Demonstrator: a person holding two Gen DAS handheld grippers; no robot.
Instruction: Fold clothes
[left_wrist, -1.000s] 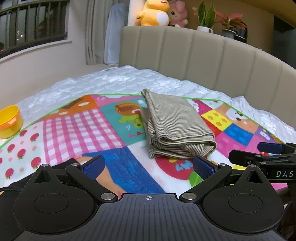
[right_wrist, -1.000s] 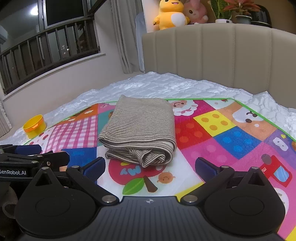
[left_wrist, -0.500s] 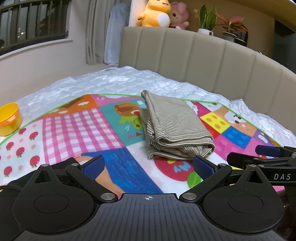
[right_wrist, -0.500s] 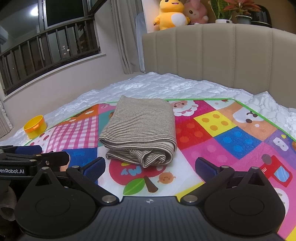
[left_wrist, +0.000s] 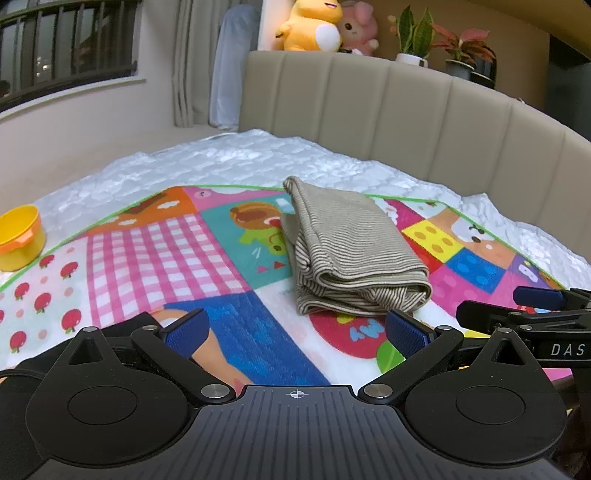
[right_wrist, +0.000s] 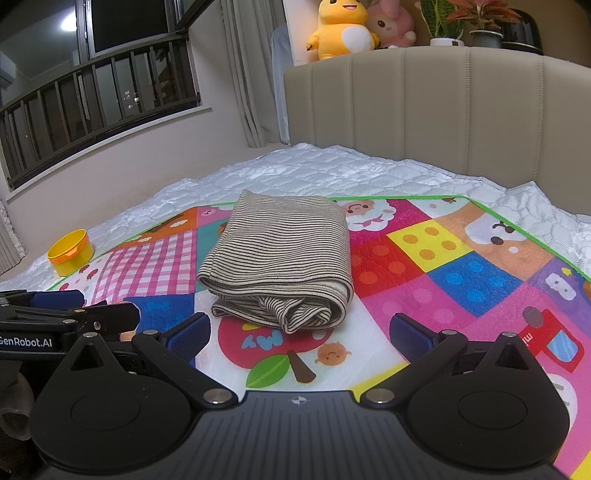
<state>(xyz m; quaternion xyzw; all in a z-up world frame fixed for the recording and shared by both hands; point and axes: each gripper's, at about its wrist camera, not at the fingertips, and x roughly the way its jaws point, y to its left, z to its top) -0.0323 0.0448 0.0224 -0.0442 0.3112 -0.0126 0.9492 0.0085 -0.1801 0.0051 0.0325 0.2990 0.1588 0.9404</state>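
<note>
Patchwork play mat (right_wrist: 461, 280) covers the bed. Your folded striped garment (right_wrist: 280, 258) lies mid-mat, long axis running from you toward the headboard (right_wrist: 443, 110), rolled end nearest. Your left gripper (left_wrist: 295, 328) and right gripper (right_wrist: 299, 332) are both spread wide, empty, just short of it.

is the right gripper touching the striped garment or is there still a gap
Apart. The right wrist view shows the right gripper open, with bare play mat between its blue fingertips and the folded striped garment.
</note>
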